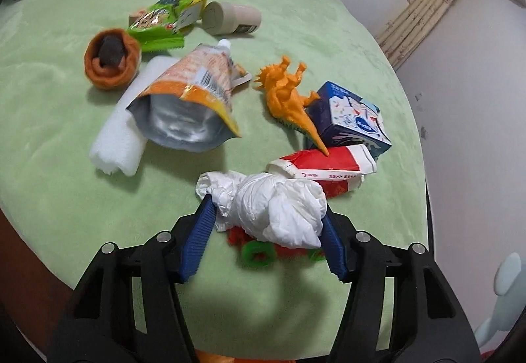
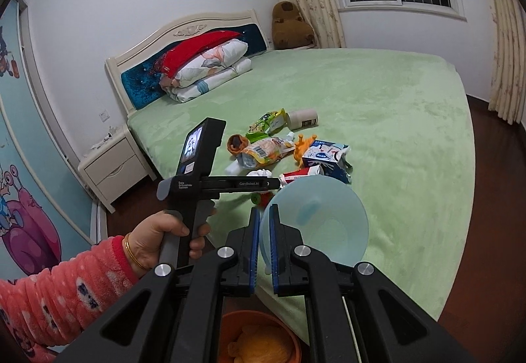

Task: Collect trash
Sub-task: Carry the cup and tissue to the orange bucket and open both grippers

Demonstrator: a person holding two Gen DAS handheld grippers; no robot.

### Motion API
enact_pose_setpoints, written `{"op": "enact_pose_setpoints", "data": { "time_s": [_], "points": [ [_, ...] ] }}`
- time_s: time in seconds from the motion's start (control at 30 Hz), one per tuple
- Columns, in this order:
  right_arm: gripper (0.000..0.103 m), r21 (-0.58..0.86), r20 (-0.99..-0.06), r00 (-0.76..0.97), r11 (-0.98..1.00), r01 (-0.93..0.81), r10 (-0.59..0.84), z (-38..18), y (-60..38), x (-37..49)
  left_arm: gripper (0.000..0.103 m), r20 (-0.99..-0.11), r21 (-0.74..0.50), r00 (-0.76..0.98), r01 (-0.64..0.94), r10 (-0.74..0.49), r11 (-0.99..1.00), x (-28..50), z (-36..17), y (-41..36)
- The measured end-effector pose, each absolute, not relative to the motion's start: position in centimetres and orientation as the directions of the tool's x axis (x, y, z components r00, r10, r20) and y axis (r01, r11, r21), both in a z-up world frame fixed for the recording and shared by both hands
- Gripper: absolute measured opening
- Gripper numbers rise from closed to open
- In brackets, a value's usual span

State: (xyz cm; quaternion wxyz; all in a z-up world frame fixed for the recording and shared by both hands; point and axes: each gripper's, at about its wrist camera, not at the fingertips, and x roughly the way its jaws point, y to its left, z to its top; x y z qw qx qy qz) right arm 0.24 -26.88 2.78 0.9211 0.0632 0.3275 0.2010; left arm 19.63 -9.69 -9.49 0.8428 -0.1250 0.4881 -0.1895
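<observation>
My left gripper (image 1: 266,218) is shut on a crumpled white tissue wad (image 1: 273,208), held between the blue pads just above the green bed cover. A red and white carton (image 1: 325,165), a blue carton (image 1: 348,119), an orange foil pouch (image 1: 190,100), a green snack bag (image 1: 157,21) and a beige tub (image 1: 230,17) lie beyond it. My right gripper (image 2: 263,225) is shut on the rim of a pale blue plastic bowl (image 2: 322,221), held over the bed's near edge. The same litter (image 2: 279,149) shows past the bowl.
An orange toy dinosaur (image 1: 286,90), an orange rolled sock (image 1: 111,60), a white foam roll (image 1: 125,133) and a red and green toy (image 1: 259,251) lie among the trash. An orange bin (image 2: 259,340) sits below the right gripper. Folded quilts (image 2: 210,67) lie by the headboard.
</observation>
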Motion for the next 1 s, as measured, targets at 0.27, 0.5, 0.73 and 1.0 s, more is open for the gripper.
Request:
{"op": "enact_pose_setpoints", "data": {
  "time_s": [0.27, 0.5, 0.73, 1.0],
  "points": [
    [0.006, 0.266, -0.577, 0.700, 0.907, -0.326, 0.421, 1.9, -26.4, -0.2, 0.041, -0.721, -0.421, 0.489, 0.253, -0.491, 0.871, 18.5, -7.0, -7.8],
    [0.006, 0.256, -0.598, 0.676, 0.902, -0.348, 0.431, 0.6, -25.2, -1.7, 0.037, -0.660, -0.411, 0.518, 0.357, -0.544, 0.839, 13.5, -3.8, -6.1],
    [0.006, 0.278, -0.682, 0.571, 0.885, -0.374, 0.456, -4.5, -23.1, -4.4, 0.037, -0.654, -0.401, 0.451, 0.474, -0.607, 0.784, 3.9, -4.9, -4.0],
    [0.006, 0.384, -0.822, 0.330, 0.880, -0.279, 0.464, -16.2, -20.8, -5.9, 0.037, -0.801, -0.446, 0.234, 0.380, -0.550, 0.811, -1.7, -16.0, -2.9]
  ]
}}
